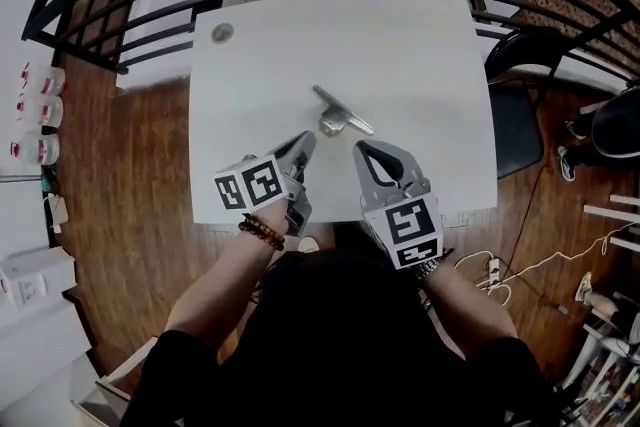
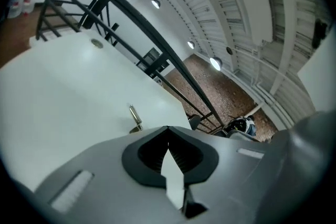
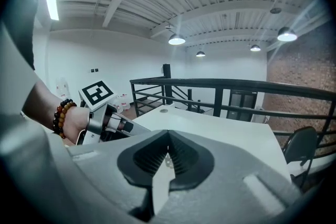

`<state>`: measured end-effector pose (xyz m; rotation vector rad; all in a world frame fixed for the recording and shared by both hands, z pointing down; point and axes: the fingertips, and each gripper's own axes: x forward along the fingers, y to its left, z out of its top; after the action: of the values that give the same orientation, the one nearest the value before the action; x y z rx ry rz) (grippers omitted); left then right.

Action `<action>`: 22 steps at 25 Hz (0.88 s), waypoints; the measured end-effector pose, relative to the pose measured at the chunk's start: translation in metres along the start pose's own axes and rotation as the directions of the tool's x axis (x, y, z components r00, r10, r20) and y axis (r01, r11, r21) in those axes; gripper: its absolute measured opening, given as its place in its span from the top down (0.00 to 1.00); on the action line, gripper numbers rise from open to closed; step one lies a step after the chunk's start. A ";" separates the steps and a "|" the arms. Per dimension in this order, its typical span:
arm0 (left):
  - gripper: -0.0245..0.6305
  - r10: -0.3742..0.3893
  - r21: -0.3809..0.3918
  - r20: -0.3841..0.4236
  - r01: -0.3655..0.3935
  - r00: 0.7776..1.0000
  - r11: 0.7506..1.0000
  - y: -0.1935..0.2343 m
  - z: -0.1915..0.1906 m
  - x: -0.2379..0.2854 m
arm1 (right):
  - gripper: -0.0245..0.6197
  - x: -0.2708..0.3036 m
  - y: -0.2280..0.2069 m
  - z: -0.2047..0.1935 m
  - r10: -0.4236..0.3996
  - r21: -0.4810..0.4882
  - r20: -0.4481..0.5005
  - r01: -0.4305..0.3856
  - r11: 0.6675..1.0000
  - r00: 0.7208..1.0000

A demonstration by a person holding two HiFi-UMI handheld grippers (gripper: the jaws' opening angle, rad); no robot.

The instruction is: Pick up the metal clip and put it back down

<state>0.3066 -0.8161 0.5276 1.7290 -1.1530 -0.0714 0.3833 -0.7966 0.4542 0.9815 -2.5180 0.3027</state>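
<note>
Both are closed, empty: left hand-held gripper (image 1: pixel 305 141), right hand-held gripper (image 1: pixel 360 148).

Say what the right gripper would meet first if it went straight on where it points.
Probably the metal clip: in the head view the right gripper aims up-left at it, only bare table between. Depth is unclear; it may touch the table first.

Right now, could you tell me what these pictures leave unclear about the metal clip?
Right gripper view: the silver metal clip is almost wholly hidden behind the shut grey right hand-held gripper.
Left gripper view: the clip shows small, its lower end cut off by the left hand-held gripper.
Head view: its underside is unseen.
</note>
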 end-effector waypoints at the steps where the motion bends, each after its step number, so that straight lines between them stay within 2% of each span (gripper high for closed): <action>1: 0.93 0.002 0.061 0.005 -0.002 1.000 0.998 -0.006 0.003 -0.008 | 0.97 -0.003 0.007 0.000 -0.003 -0.001 0.001 0.003 1.000 1.000; 3: 0.94 -0.008 0.172 0.008 0.006 1.000 0.985 -0.018 0.003 -0.025 | 0.97 -0.010 0.022 -0.001 -0.013 -0.002 0.007 0.013 1.000 1.000; 5: 0.93 -0.024 0.274 0.006 0.022 1.000 0.961 -0.030 0.000 -0.043 | 0.97 -0.017 0.038 -0.002 -0.030 -0.001 0.018 0.030 1.000 0.999; 7: 0.93 -0.037 0.377 0.003 0.033 0.999 0.926 -0.040 -0.006 -0.065 | 0.97 -0.025 0.053 -0.002 -0.052 0.000 0.031 0.052 0.999 0.998; 11: 0.94 -0.074 0.545 0.004 0.060 0.997 0.836 -0.061 -0.021 -0.109 | 0.97 -0.045 0.085 -0.006 -0.100 -0.004 0.057 0.100 0.995 0.993; 13: 0.94 -0.101 0.598 0.006 0.078 0.995 0.798 -0.071 -0.029 -0.127 | 0.97 -0.055 0.100 -0.007 -0.117 -0.010 0.074 0.118 0.993 0.990; 18: 0.93 -0.149 0.671 0.000 0.110 0.989 0.733 -0.086 -0.050 -0.170 | 0.97 -0.082 0.141 -0.006 -0.153 -0.021 0.117 0.156 0.987 0.981; 22: 0.94 -0.174 0.731 -0.001 0.119 0.985 0.672 -0.097 -0.063 -0.201 | 0.97 -0.100 0.162 -0.001 -0.181 -0.021 0.143 0.185 0.982 0.973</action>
<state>0.2945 -0.6250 0.3966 2.5532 -1.1675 0.2779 0.3387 -0.6189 0.4016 1.2510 -2.5232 0.1376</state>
